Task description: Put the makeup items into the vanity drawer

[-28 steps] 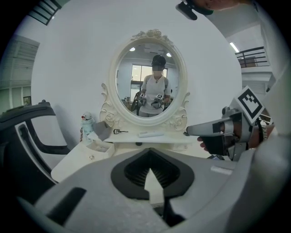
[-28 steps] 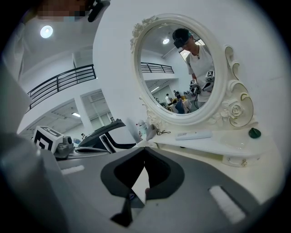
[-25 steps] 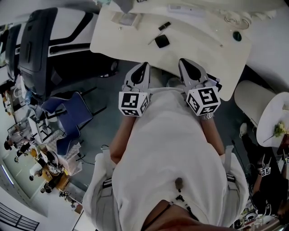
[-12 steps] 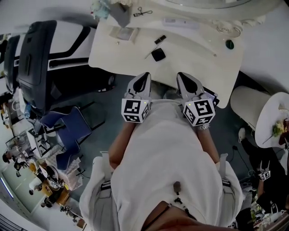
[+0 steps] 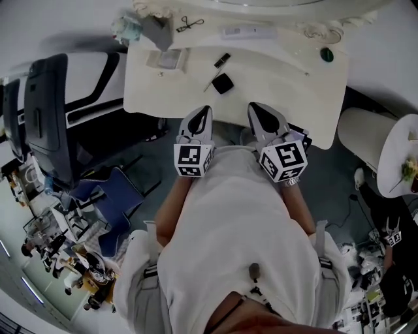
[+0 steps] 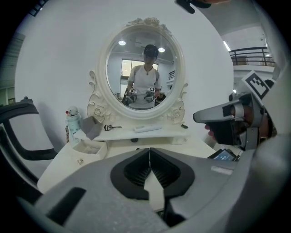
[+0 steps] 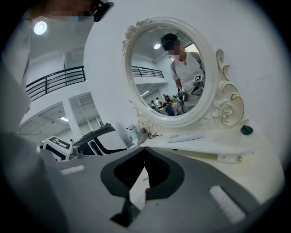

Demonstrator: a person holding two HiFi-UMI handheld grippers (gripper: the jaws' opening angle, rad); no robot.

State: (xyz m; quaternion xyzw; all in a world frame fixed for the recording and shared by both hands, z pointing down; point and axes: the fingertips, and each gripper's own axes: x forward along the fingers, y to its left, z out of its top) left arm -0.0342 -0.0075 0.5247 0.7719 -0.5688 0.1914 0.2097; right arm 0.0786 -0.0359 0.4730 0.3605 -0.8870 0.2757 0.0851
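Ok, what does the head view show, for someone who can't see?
Seen from above, a person in white holds the left claw and right claw, both shut and empty, near a white vanity table bearing a small black case.

Head view: vanity table [image 5: 287, 78] – its front face sits hidden under the top's edge. Mirror [image 5: 281, 5] is cut off by the upper border. Black square item [image 5: 223, 83] and slim black stick [image 5: 222, 60] are too small to identify, possibly compact and lipstick. Left gripper [image 6: 149, 151] and right gripper [image 7: 144, 150] – their bodies block the near tabletop in their own views.
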